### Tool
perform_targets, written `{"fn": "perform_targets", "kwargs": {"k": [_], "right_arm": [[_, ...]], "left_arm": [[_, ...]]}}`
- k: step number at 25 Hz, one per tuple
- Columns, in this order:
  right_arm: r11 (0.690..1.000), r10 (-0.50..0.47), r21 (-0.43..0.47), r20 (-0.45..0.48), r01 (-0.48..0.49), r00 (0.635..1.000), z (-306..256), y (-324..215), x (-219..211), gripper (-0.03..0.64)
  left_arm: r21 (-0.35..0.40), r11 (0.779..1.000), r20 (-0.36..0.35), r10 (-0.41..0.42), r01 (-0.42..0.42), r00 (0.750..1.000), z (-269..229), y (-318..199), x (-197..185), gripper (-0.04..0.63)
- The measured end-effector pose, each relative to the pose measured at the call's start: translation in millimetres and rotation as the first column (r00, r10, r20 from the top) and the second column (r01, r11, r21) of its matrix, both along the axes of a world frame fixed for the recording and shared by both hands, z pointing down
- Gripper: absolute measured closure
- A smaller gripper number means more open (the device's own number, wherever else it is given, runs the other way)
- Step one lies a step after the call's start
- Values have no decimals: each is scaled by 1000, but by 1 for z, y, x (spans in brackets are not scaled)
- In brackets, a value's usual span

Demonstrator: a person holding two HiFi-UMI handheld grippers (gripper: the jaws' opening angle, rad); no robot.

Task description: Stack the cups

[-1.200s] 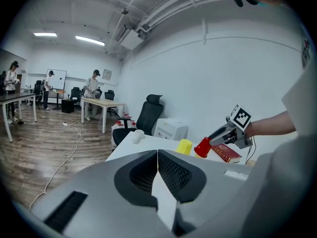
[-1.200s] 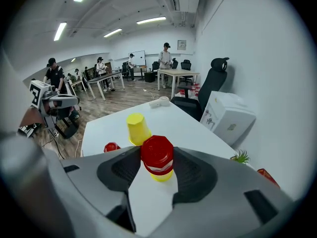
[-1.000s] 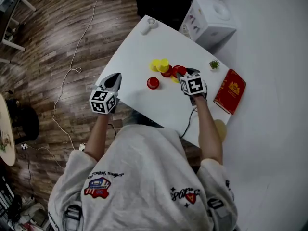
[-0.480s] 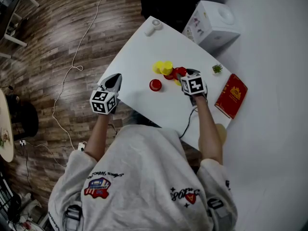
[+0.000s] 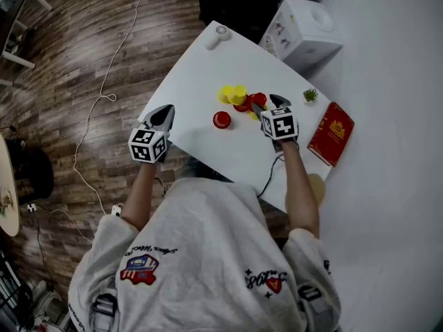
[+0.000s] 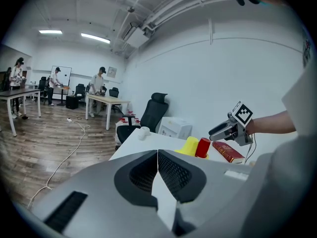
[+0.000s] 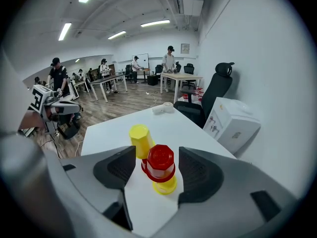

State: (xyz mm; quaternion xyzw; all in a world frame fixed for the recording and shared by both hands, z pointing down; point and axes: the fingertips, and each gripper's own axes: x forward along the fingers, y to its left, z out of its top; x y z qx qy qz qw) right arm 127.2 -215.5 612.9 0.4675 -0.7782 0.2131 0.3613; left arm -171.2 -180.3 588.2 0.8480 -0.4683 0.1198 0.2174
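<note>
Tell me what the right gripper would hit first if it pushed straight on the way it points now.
Most likely the red cup, upside down on a yellow cup: it stands dead ahead between the right gripper's jaws, which have just been opening and stand clear of it.

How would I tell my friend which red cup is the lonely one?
Find the white table in front of the person. Near its middle is a bunch of yellow and red cups, and one red cup stands alone just beside them, on the side nearer the person. It is the only cup that touches no other.
</note>
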Motion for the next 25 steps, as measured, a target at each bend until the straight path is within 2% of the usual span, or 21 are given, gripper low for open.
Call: {"fn": "perform_targets", "kwargs": {"k": [3, 6, 8, 10, 12, 18, 25], "right_arm": [[999, 12, 50, 16, -13, 1000, -16, 0, -2, 342], [988, 9, 151, 50, -17, 999, -45, 2, -13, 343], [980, -23, 200, 56, 12, 998, -61, 10, -27, 344], [975, -67, 214, 54, 54, 996, -63, 20, -44, 344], [976, -104, 197, 55, 91, 993, -52, 29, -60, 344], [981, -185, 66, 65, 180, 981, 4, 54, -98, 344], [969, -245, -29, -5, 245, 970, 61, 58, -122, 356]], "left_arm": [[4, 1000, -4, 12, -12, 1000, -1, 0, 4, 588], [9, 1000, -6, 24, -24, 1000, -3, -2, 10, 588], [11, 999, -6, 30, -30, 1000, -3, -1, 14, 588], [10, 999, -6, 35, -35, 999, -2, 1, 16, 588], [10, 999, -6, 34, -34, 999, -2, 5, 17, 588], [8, 1000, 5, -10, 10, 1000, 0, 17, 0, 588], [6, 997, 18, -80, 80, 997, -2, 34, -35, 588]]}}
